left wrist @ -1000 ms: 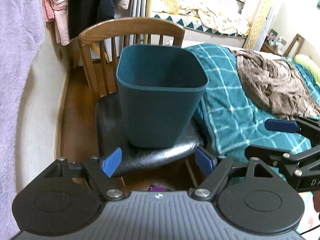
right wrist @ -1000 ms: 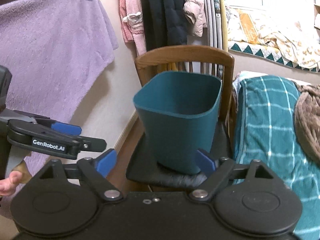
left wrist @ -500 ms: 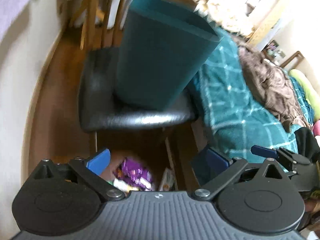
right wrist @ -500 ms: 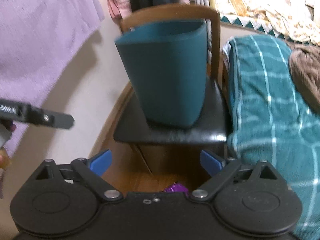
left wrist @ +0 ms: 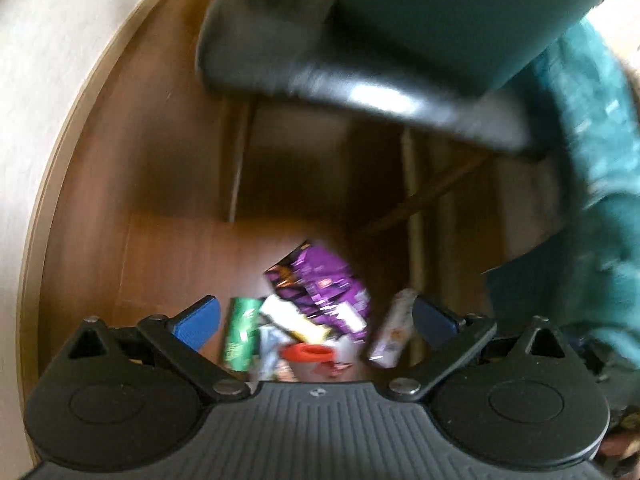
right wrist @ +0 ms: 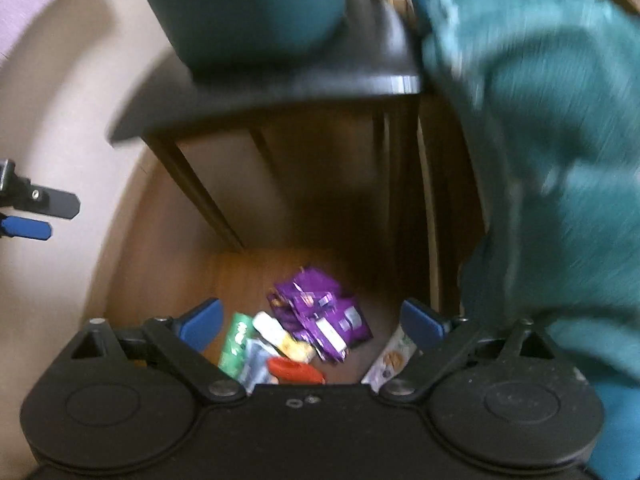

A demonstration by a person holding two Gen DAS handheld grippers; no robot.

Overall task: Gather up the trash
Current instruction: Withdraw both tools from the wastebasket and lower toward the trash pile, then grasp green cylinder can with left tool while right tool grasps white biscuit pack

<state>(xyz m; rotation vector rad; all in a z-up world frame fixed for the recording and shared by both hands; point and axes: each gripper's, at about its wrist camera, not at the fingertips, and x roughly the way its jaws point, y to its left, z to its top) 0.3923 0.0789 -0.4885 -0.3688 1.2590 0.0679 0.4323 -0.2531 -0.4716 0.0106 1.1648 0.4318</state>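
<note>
On the floor (right wrist: 240, 280) at six o'clock, wrappers (right wrist: 316, 312) lie heaped; both tools (left wrist: 316, 320) (right wrist: 310, 320) gape wide, empty: pinch one wrapper's edge.

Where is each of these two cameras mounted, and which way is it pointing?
Left wrist view: sits on the left gripper, facing steeply down at floor trash below the chair; its own open blue fingers show.
Right wrist view: sits on the right gripper, facing down likewise; its open fingers and the left gripper's tip at the left edge show.
Shared: purple wrapper, green wrapper, red lid, teal bin.
</note>
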